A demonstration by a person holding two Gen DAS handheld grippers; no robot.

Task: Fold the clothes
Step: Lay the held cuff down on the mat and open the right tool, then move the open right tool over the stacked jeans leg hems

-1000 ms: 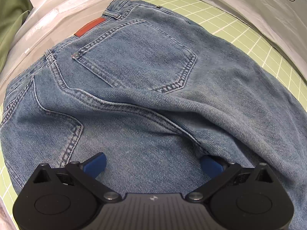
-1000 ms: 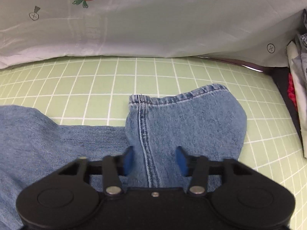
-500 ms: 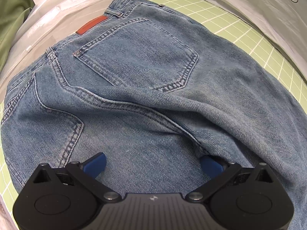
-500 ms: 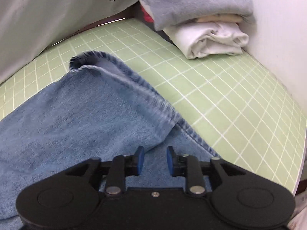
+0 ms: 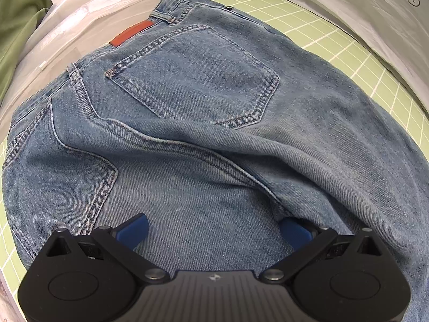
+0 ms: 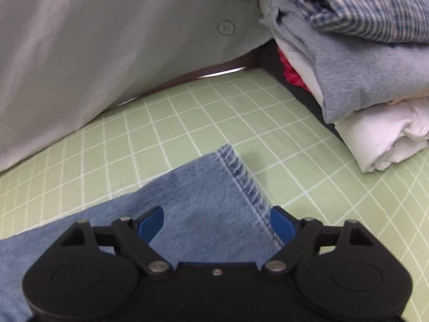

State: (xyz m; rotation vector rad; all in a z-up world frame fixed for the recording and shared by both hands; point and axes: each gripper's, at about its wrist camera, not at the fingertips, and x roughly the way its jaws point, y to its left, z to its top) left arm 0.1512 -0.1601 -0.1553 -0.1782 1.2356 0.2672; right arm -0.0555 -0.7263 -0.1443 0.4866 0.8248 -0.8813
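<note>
Blue jeans (image 5: 203, 123) lie back side up on the green grid mat (image 5: 375, 61), with two back pockets and a red-brown waist patch (image 5: 131, 32) at the far side. My left gripper (image 5: 213, 230) is open, its blue fingers spread over the seat of the jeans; a fabric fold partly covers the right finger. In the right wrist view a jeans leg end (image 6: 209, 201) with a stitched hem (image 6: 244, 179) lies flat on the mat (image 6: 308, 166). My right gripper (image 6: 215, 224) is open over that hem, holding nothing.
A stack of folded clothes (image 6: 362, 61), plaid, grey and white, stands at the right on the mat. White sheeting (image 6: 107, 48) hangs along the far edge; it also shows in the left wrist view (image 5: 362, 8). Green cloth (image 5: 16, 35) lies far left.
My right gripper opened and let go of the jeans leg, which now lies flat; the view swung toward the clothes stack. My left gripper stayed open and crept slightly forward.
</note>
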